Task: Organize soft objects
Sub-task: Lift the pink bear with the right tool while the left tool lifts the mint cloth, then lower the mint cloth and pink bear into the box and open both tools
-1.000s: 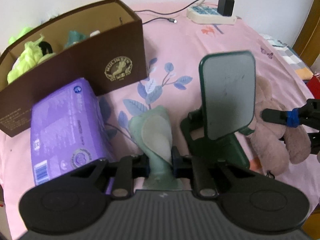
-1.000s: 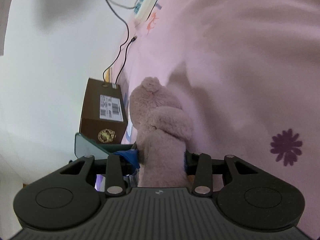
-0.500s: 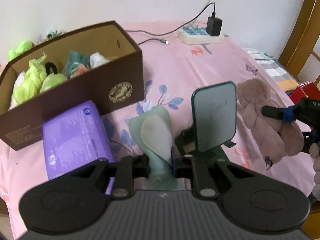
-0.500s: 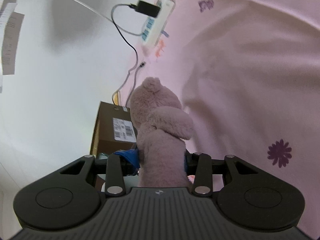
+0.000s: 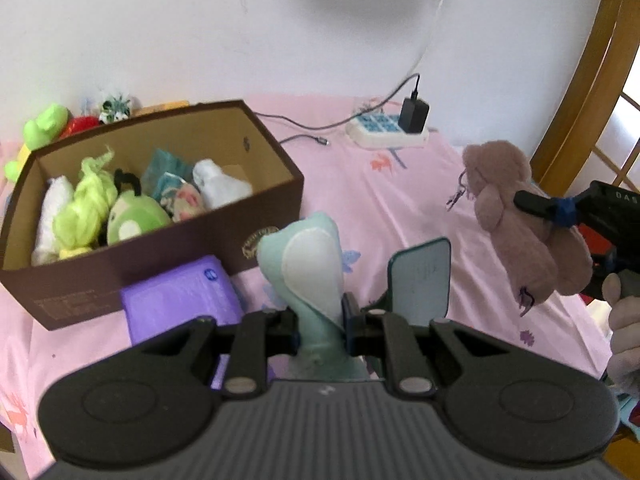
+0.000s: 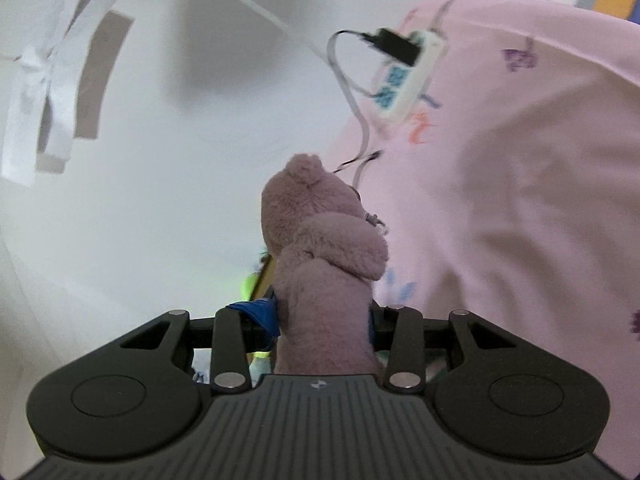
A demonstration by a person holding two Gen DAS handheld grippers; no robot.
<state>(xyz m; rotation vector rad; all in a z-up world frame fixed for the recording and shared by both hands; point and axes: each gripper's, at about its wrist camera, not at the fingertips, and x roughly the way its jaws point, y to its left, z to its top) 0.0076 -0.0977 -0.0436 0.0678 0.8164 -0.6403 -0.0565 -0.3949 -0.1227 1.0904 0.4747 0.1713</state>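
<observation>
My left gripper (image 5: 320, 330) is shut on a mint-green plush toy (image 5: 306, 264) with a white patch, held up off the pink bed. Beyond it to the left stands an open brown cardboard box (image 5: 224, 236) with several soft toys inside. In the left wrist view my right gripper (image 5: 544, 210) comes in from the right, shut on a mauve plush bear (image 5: 516, 216) that hangs in the air. The right wrist view shows that bear (image 6: 324, 264) squeezed between my right gripper's (image 6: 324, 316) blue-padded fingers, its head pointing toward the wall.
A purple tissue pack (image 5: 180, 300) lies in front of the box, and a dark green phone stand (image 5: 420, 276) sits just right of the mint toy. A white power strip (image 5: 386, 134) with a black charger and cables lies near the wall. Wooden bed frame (image 5: 600, 60) at right.
Both grippers have risen with their toys. The mint toy and the mauve bear now hang higher above the bed, and the box's inside has come into view.
</observation>
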